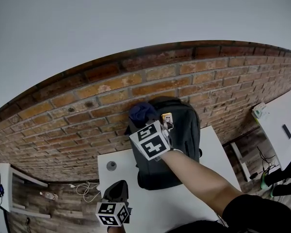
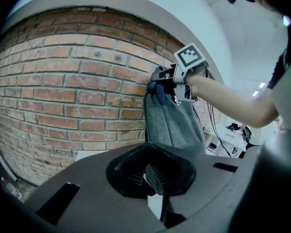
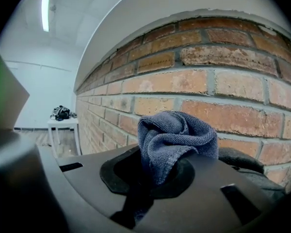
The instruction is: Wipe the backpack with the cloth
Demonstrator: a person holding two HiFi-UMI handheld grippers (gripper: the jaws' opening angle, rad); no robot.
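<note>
A dark grey backpack (image 1: 177, 147) stands upright on the white table (image 1: 203, 198), its back against the brick wall. My right gripper (image 1: 146, 121) is at the backpack's top left corner, shut on a bunched blue cloth (image 1: 141, 112) that touches the top of the bag. The right gripper view shows the cloth (image 3: 177, 137) bulging out of the jaws, with the backpack (image 3: 254, 171) just beyond it. My left gripper (image 1: 118, 192) hangs low over the table's near left part, shut and holding nothing. From the left gripper view, the backpack (image 2: 173, 126) and cloth (image 2: 158, 93) are ahead.
The brick wall (image 1: 87, 115) runs right behind the backpack. A small round grey object (image 1: 111, 165) lies on the table's left side. A second white table (image 1: 281, 123) stands to the right, and cables (image 1: 85, 188) lie on the floor at the left.
</note>
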